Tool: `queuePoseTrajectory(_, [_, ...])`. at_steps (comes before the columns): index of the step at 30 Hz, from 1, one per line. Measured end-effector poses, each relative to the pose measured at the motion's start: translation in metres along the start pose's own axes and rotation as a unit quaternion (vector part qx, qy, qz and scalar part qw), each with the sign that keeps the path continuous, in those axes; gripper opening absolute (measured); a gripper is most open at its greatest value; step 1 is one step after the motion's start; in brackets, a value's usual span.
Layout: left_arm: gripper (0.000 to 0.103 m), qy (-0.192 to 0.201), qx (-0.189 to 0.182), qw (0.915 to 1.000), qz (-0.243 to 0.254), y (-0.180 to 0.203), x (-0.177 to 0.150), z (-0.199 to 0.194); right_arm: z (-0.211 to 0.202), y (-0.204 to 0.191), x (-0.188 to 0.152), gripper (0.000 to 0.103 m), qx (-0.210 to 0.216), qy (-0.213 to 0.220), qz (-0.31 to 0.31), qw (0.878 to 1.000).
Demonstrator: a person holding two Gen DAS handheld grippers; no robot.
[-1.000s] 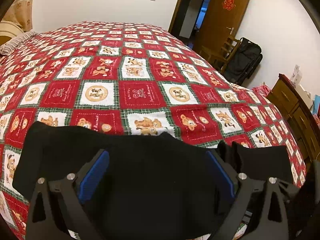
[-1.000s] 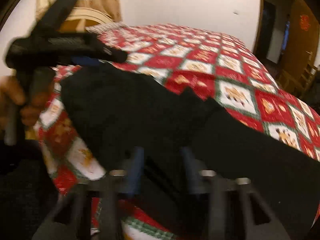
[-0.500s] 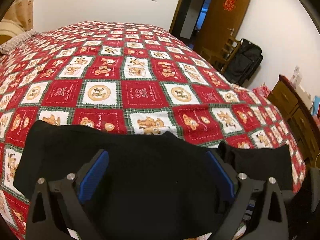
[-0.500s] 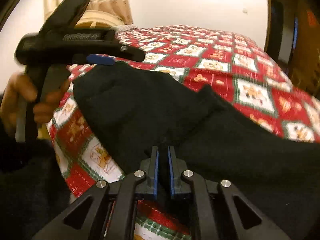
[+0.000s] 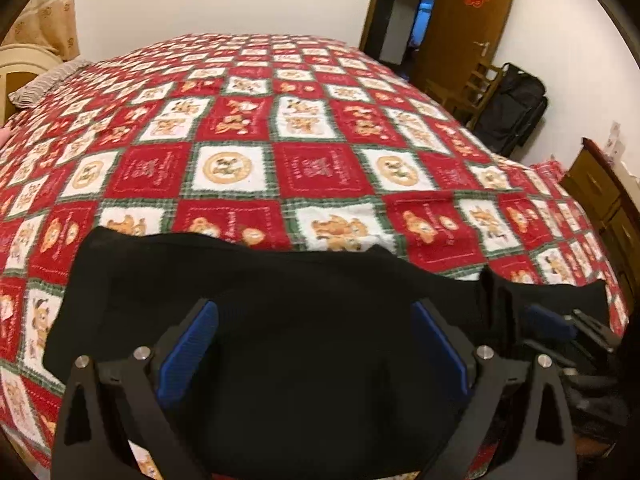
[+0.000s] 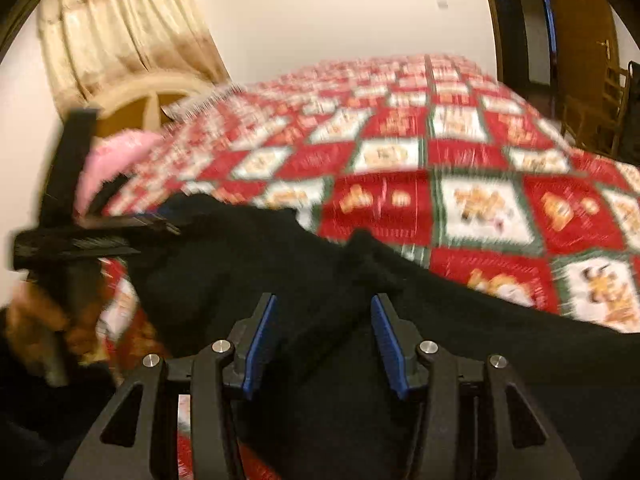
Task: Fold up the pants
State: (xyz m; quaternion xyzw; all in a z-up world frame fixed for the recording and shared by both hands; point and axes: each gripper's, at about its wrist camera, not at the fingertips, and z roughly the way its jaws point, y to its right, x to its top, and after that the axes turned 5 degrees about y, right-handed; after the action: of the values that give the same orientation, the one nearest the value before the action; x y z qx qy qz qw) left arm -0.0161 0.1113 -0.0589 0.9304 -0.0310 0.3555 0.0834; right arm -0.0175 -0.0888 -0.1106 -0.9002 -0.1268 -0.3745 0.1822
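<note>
Black pants (image 5: 304, 304) lie spread across the near edge of the bed. My left gripper (image 5: 316, 344) hovers over the left part of the cloth, open wide, with its blue pads (image 5: 188, 352) well apart and pressing on nothing. In the blurred right wrist view my right gripper (image 6: 324, 340) is opening. Its pads (image 6: 260, 340) stand apart over the pants (image 6: 320, 280), with dark cloth showing in the gap below. The right gripper (image 5: 536, 316) also shows at the right end of the pants. A hand (image 6: 36, 320) holds the left gripper (image 6: 160, 220) at the left end.
The bed carries a red, white and green checked cover (image 5: 312, 128). A wooden door (image 5: 460, 20), a chair (image 5: 468, 88) and a black bag (image 5: 512, 108) stand at the back right, a wooden dresser (image 5: 600, 192) at the right. A headboard (image 6: 156, 100), curtain (image 6: 120, 28) and pink cloth (image 6: 116, 156) sit at the left.
My right gripper was shut on a fold of the pants; its jaws have now come apart and it has shifted sideways. It has entered the left view. The left gripper barely moved.
</note>
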Motion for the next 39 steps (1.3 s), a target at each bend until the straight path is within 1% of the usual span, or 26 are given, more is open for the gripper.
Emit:
queuePoseTrajectory(1, [0.099, -0.001, 0.017, 0.9998, 0.005, -0.001, 0.000, 0.000, 0.001, -0.002, 0.000, 0.051, -0.007, 0.010, -0.006, 1.000])
queuePoseTrajectory(2, [0.099, -0.002, 0.029, 0.9995, 0.009, -0.001, 0.000, 0.001, 0.002, -0.005, 0.002, 0.052, -0.015, 0.010, -0.010, 1.000])
queuePoseTrajectory(4, [0.099, -0.003, 0.054, 0.9984, 0.020, -0.001, 0.001, 0.003, 0.000, -0.006, 0.005, 0.055, -0.016, 0.008, -0.006, 1.000])
queuePoseTrajectory(6, [0.099, -0.004, 0.077, 0.9967, 0.026, -0.003, 0.001, 0.005, -0.008, -0.002, 0.009, 0.055, -0.008, 0.020, 0.019, 1.000])
queuePoseTrajectory(7, [0.099, -0.007, 0.088, 0.9957, 0.029, -0.005, 0.001, 0.007, -0.015, -0.001, 0.014, 0.055, 0.000, 0.033, 0.036, 0.999])
queuePoseTrajectory(11, [0.099, -0.006, 0.115, 0.9928, 0.034, -0.013, 0.000, 0.005, -0.036, -0.010, 0.038, 0.055, 0.008, 0.078, 0.068, 0.995])
queuePoseTrajectory(12, [0.099, -0.006, 0.120, 0.9921, 0.033, -0.016, 0.000, 0.004, -0.040, -0.013, 0.040, 0.055, 0.011, 0.083, 0.070, 0.994])
queuePoseTrajectory(14, [0.099, 0.001, 0.134, 0.9907, 0.026, -0.025, 0.000, -0.002, -0.047, -0.023, 0.041, 0.055, 0.017, 0.096, 0.064, 0.993])
queuePoseTrajectory(16, [0.099, 0.009, 0.144, 0.9894, 0.010, -0.039, -0.001, -0.009, -0.049, -0.034, 0.035, 0.055, 0.015, 0.098, 0.046, 0.994])
queuePoseTrajectory(19, [0.099, 0.026, 0.155, 0.9865, -0.047, -0.075, -0.006, -0.025, -0.049, -0.042, 0.024, 0.055, 0.021, 0.090, 0.040, 0.995])
queuePoseTrajectory(22, [0.099, 0.038, 0.164, 0.9769, -0.131, -0.120, -0.013, -0.037, -0.049, -0.046, 0.018, 0.055, 0.022, 0.087, 0.036, 0.995])
queuePoseTrajectory(23, [0.099, 0.042, 0.164, 0.9723, -0.161, -0.135, -0.016, -0.040, -0.052, -0.047, 0.019, 0.055, 0.018, 0.093, 0.032, 0.995])
queuePoseTrajectory(25, [0.099, 0.050, 0.163, 0.9635, -0.206, -0.157, -0.020, -0.045, -0.057, -0.047, 0.020, 0.055, 0.013, 0.107, 0.030, 0.994])
queuePoseTrajectory(28, [0.099, 0.059, 0.160, 0.9570, -0.234, -0.170, -0.026, -0.047, -0.059, -0.046, 0.021, 0.055, 0.014, 0.114, 0.033, 0.993])
queuePoseTrajectory(29, [0.098, 0.060, 0.155, 0.9563, -0.241, -0.170, -0.028, -0.045, -0.058, -0.046, 0.021, 0.055, 0.016, 0.111, 0.033, 0.993])
queuePoseTrajectory(31, [0.097, 0.051, 0.137, 0.9595, -0.241, -0.164, -0.030, -0.036, -0.054, -0.048, 0.020, 0.055, 0.019, 0.101, 0.032, 0.994])
queuePoseTrajectory(33, [0.093, 0.029, 0.118, 0.9650, -0.232, -0.154, -0.032, -0.022, -0.051, -0.050, 0.019, 0.055, 0.024, 0.094, 0.030, 0.995])
queuePoseTrajectory(34, [0.093, 0.023, 0.119, 0.9659, -0.229, -0.153, -0.033, -0.018, -0.051, -0.051, 0.019, 0.055, 0.027, 0.094, 0.027, 0.995])
queuePoseTrajectory(37, [0.093, 0.020, 0.158, 0.9666, -0.200, -0.144, -0.035, -0.011, -0.050, -0.052, 0.019, 0.055, 0.028, 0.093, 0.024, 0.995])
queuePoseTrajectory(39, [0.095, 0.008, 0.177, 0.9659, -0.189, -0.142, -0.036, -0.005, -0.049, -0.052, 0.018, 0.055, 0.029, 0.089, 0.026, 0.995])
